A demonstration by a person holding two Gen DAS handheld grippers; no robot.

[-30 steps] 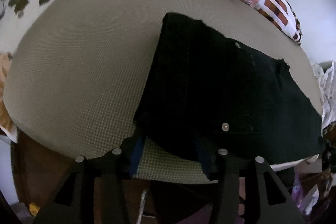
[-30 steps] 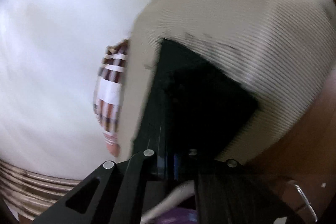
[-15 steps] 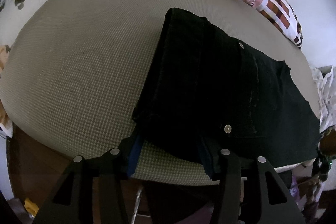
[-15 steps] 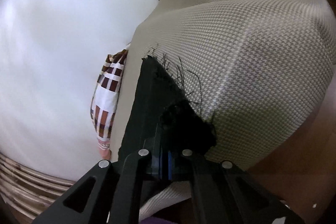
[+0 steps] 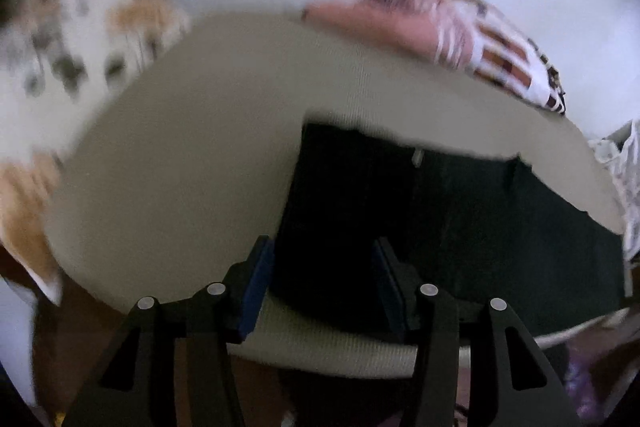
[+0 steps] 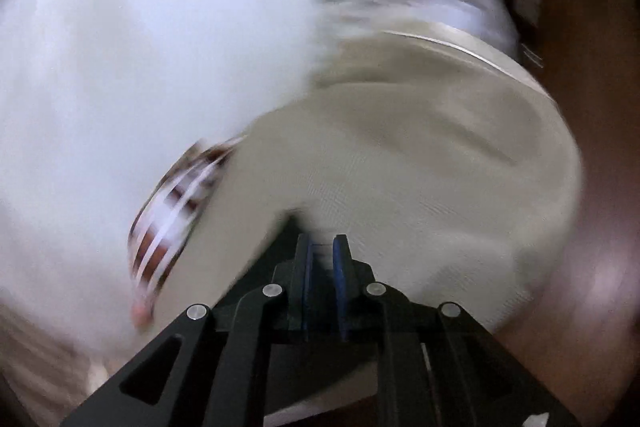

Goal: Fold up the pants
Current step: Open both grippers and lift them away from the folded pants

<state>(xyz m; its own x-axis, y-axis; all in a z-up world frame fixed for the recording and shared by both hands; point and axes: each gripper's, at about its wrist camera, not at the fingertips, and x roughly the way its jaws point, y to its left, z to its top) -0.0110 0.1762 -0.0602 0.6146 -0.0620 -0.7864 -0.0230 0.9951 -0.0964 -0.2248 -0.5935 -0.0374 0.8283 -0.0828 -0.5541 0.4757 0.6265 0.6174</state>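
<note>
A: Where are the folded black denim pants (image 5: pixel 460 227)?
B: Lower right of the left wrist view, lying on the beige woven table (image 5: pixel 200 167).
A: And the left hand-held gripper (image 5: pixel 320 279)?
B: At the bottom centre, spread wide, blue pads either side of the pants' near edge, not pressing.
A: The right hand-held gripper (image 6: pixel 322 259)?
B: Bottom centre of its blurred view. Its jaws have just been opening; a narrow gap shows, nothing between. A pink checked cloth (image 5: pixel 460 35) lies upper right.
</note>
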